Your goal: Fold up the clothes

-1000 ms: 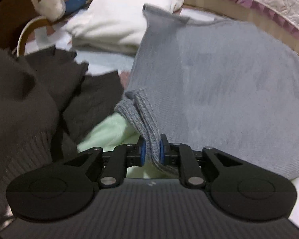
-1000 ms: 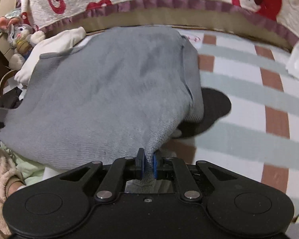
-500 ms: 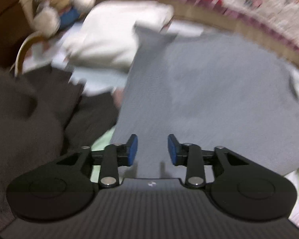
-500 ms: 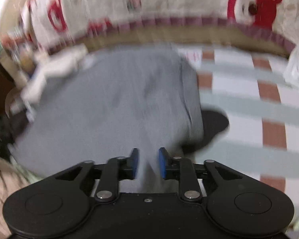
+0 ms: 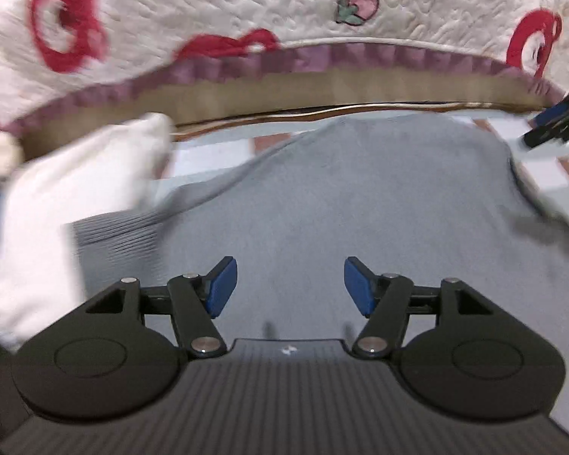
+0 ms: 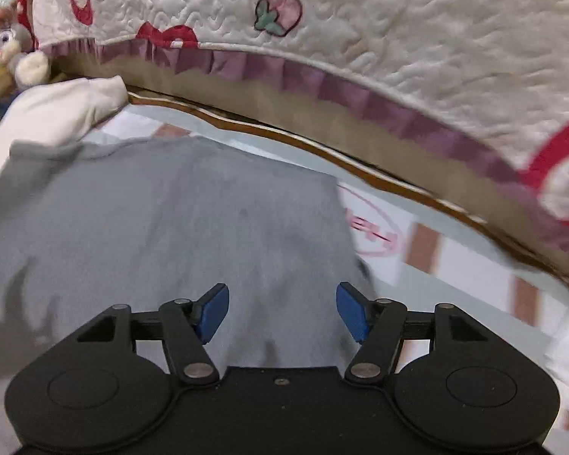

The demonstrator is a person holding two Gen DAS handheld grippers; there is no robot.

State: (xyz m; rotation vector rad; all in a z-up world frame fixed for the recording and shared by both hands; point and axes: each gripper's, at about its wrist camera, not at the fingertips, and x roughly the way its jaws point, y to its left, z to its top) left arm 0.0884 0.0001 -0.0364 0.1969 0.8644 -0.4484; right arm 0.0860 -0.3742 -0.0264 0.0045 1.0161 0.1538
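- The grey sweater point(image 5: 360, 204) lies spread flat on the striped sheet point(image 6: 428, 242), and every place below is given from it.
- The left gripper point(image 5: 290, 286) hangs above the sweater's near part with its blue pads point(image 5: 222, 284) set wide apart. Its jaws have just been opening; nothing is between them and only flat grey knit shows in the gap.
- The right gripper point(image 6: 282, 311) hangs above the sweater's right part, close to its right edge. Its jaws have just been opening too, the pads point(image 6: 351, 311) stand wide apart, and they hold nothing.
- In the left wrist view, a dark finger with a blue pad reaches in over the sweater's far right corner; this is the right gripper seen from the side.
- A white garment point(image 6: 53, 113) lies at the sweater's far left corner, overlapping its edge there.
- A ribbed grey band point(image 5: 113, 227) shows at the sweater's left edge, just beside the white garment.
- A stuffed toy point(image 6: 3, 53) sits beyond the white garment, farther left of the sweater.
- A quilt point(image 6: 360, 38) with red shapes and a purple frill hangs beyond the sweater's far edge, over a wooden rail point(image 6: 284, 136).
- Both views are blurred at their edges.
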